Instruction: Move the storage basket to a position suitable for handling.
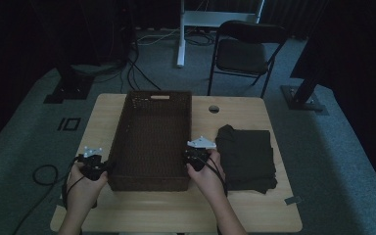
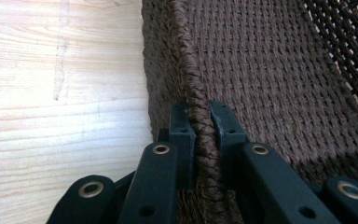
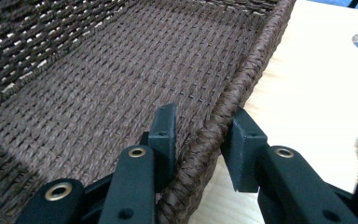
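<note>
A dark brown woven basket (image 1: 118,132) stands on the wooden table (image 1: 176,210), its long side running away from me. My left gripper (image 1: 106,169) is at the basket's near left corner. In the left gripper view, the left gripper (image 2: 203,122) is shut on the braided rim (image 2: 200,88), one jaw outside and one inside. My right gripper (image 1: 192,157) is on the basket's right wall near the front. In the right gripper view, the right gripper (image 3: 205,130) has its jaws on either side of the rim (image 3: 242,74) and pressing on it. The basket's woven floor (image 3: 135,79) is bare.
A folded dark cloth (image 1: 247,156) lies on the table just right of the basket, beside my right hand. A round hole (image 1: 214,108) is in the tabletop behind it. A folding chair (image 1: 245,51) and cables stand on the floor beyond the table.
</note>
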`<move>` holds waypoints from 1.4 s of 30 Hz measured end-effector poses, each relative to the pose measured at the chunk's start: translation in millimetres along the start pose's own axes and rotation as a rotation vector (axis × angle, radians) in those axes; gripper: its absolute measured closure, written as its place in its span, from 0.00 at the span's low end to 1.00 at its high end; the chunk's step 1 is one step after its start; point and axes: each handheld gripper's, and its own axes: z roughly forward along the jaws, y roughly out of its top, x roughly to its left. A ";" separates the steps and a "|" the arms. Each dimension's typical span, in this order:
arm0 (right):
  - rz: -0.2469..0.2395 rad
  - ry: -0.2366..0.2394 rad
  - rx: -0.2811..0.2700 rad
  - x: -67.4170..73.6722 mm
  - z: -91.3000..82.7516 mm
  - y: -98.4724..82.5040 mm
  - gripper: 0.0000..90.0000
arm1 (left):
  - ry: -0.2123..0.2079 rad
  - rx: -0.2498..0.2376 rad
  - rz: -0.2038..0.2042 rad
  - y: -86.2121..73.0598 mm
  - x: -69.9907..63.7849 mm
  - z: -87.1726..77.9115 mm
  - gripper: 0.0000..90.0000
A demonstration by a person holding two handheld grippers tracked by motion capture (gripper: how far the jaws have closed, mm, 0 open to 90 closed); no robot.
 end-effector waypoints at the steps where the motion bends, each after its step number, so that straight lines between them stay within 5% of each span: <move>1: -0.001 -0.004 0.002 0.2 -1.6 -1.0 0.74 | -0.003 -0.002 -0.001 -0.4 -0.6 -0.1 0.91; 24: 0.036 -0.006 0.000 1.0 -9.2 -7.6 0.70 | -0.034 0.004 0.029 -1.0 0.7 -1.0 0.89; 26: 0.038 -0.003 -0.009 -0.3 -9.2 -8.3 0.65 | -0.056 0.000 0.029 -0.7 2.6 -0.9 0.81; 27: 0.024 -0.009 -0.028 -1.9 -9.2 -9.0 0.59 | -0.129 -0.011 0.003 0.1 6.5 0.0 0.81; 29: 0.030 -0.003 -0.081 -7.7 -9.0 -11.2 0.39 | -0.204 -0.104 0.045 -0.9 8.7 3.0 0.48; 30: 0.022 0.003 -0.102 -10.2 -8.8 -11.8 0.35 | -0.207 -0.133 0.062 -1.2 9.2 4.0 0.30; 32: 0.013 0.042 -0.118 -14.2 -9.9 -11.5 0.34 | -0.180 -0.131 0.151 -1.3 9.6 3.5 0.22; 33: 0.025 0.045 -0.114 -14.7 -10.6 -11.1 0.33 | -0.152 -0.126 0.257 -2.1 8.3 3.5 0.19; 35: 0.012 0.085 -0.121 -15.6 -11.9 -9.6 0.30 | -0.102 -0.120 0.311 -2.1 4.9 4.7 0.17; 37: 0.026 0.086 -0.108 -14.4 -13.4 -8.5 0.26 | -0.108 -0.126 0.307 -1.9 4.0 5.0 0.17; 38: 0.011 0.087 -0.105 -13.5 -13.9 -7.9 0.23 | -0.150 -0.142 0.256 -1.0 2.9 5.2 0.17; 42: -0.012 0.078 -0.105 -11.0 -15.6 -5.7 0.21 | -0.138 -0.185 0.204 1.7 3.9 4.4 0.15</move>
